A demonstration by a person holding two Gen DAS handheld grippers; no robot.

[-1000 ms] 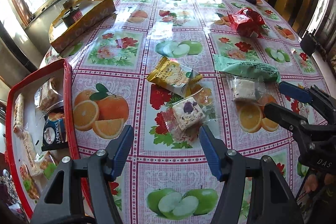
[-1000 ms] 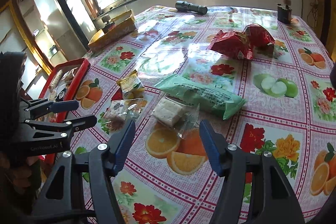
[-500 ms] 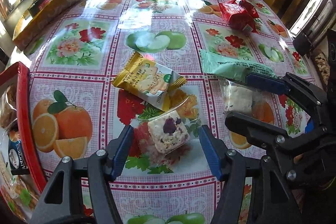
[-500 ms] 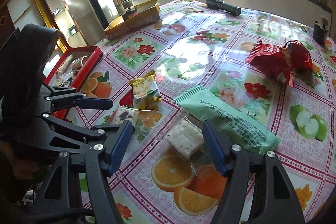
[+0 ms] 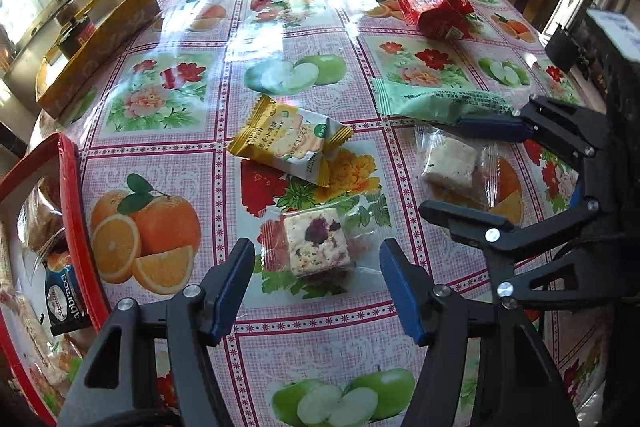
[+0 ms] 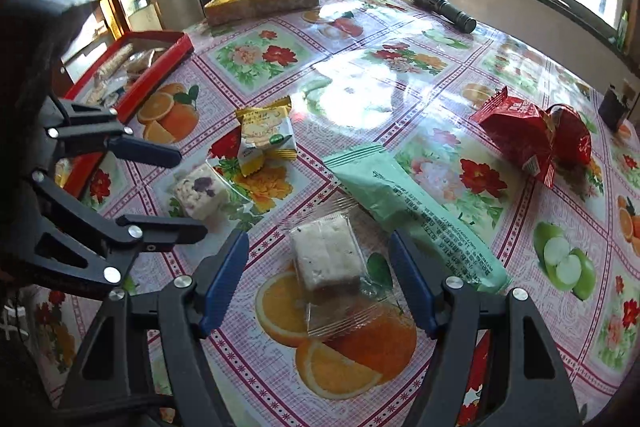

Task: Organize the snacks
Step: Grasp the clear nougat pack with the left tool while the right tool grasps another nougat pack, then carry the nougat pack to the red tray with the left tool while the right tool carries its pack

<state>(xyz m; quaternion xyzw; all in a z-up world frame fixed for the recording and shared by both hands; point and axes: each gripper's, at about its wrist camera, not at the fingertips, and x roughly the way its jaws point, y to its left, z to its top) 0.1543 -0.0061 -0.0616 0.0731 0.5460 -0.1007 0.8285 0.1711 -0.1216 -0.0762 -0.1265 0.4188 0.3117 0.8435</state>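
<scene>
The open left gripper (image 5: 316, 291) is held around a berry nougat (image 5: 316, 241); the open right gripper (image 6: 318, 281) around a white nougat (image 6: 326, 253).

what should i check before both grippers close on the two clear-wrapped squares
1. Left gripper open: ok.
2. Purple-topped square lies between its fingers: ok.
3. Right gripper open: ok.
4. White square lies between its fingers: ok.
5. Green packet apart from the right finger: cannot tell, it runs close beside it.
6. Room left in the red tray: cannot tell, mostly out of view.
</scene>
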